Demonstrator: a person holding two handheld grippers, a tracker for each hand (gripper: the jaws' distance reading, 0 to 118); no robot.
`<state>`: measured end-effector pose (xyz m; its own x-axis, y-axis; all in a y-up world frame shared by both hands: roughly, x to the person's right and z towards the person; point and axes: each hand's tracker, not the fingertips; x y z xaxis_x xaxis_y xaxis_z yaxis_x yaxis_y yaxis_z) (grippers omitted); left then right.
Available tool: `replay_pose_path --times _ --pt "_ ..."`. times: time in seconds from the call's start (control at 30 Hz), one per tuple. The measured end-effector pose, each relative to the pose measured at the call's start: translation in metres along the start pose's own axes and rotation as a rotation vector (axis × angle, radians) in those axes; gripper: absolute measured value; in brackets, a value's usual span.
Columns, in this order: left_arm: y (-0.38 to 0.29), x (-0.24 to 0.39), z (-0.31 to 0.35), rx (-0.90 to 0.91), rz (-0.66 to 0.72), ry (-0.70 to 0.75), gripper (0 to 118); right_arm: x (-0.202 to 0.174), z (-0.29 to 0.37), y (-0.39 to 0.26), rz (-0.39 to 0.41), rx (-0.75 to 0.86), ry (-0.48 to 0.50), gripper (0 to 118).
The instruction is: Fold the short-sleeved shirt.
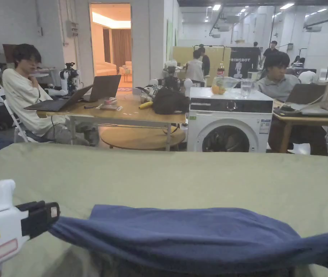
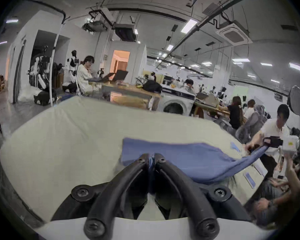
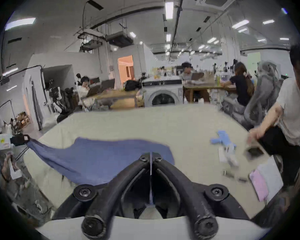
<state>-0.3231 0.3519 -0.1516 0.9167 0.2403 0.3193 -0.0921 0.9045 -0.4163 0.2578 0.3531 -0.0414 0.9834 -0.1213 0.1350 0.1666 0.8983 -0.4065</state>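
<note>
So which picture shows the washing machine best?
The head view: the white front-loading washing machine faces the camera, sharp, behind the table. In the left gripper view and right gripper view it is small, distant and blurred.

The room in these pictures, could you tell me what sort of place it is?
Probably a robotics lab or shared workshop, not a home: a washing machine stands on the open floor among desks with laptops, white robot hardware sits nearby, and exposed ducts run overhead.

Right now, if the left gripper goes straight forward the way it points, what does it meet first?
The left gripper is shut on the dark blue cloth shirt. Beyond that, probably the pale green cloth-covered table, though depth is unclear.
</note>
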Motion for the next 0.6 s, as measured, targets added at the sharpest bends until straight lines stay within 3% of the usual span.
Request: replay_pose_path --times 0.17,0.3,0.33,0.37,0.4,0.43,0.5,0.6 --pt "-0.08 -0.02 0.033 -0.118 0.026 -0.003 0 0.015 0.016 -0.088 -0.072 -0.137 -0.05 0" --pt "-0.121 -0.027 0.032 -0.208 0.043 0.028 0 0.021 0.009 -0.145 -0.072 -0.252 -0.084 0" --pt "-0.128 -0.029 0.028 -0.248 0.045 0.042 6 0.023 0.007 -0.156 -0.079 -0.263 -0.07 12" --pt "-0.133 -0.031 0.026 -0.256 0.043 0.03 25 0.023 0.006 -0.162 -0.073 -0.27 -0.071 37" --pt "-0.14 -0.034 0.022 -0.262 0.04 0.03 61 0.024 0.005 -0.17 -0.082 -0.278 -0.081 68" --pt "-0.144 -0.036 0.019 -0.311 0.025 0.046 70 0.026 0.009 -0.174 -0.093 -0.287 -0.082 73" --pt "-0.152 -0.045 0.015 -0.321 0.033 0.052 70 0.032 0.011 -0.18 -0.108 -0.305 -0.076 72" --pt "-0.143 -0.037 0.027 -0.284 0.006 0.058 70 0.039 0.021 -0.18 -0.028 -0.257 -0.106 72"
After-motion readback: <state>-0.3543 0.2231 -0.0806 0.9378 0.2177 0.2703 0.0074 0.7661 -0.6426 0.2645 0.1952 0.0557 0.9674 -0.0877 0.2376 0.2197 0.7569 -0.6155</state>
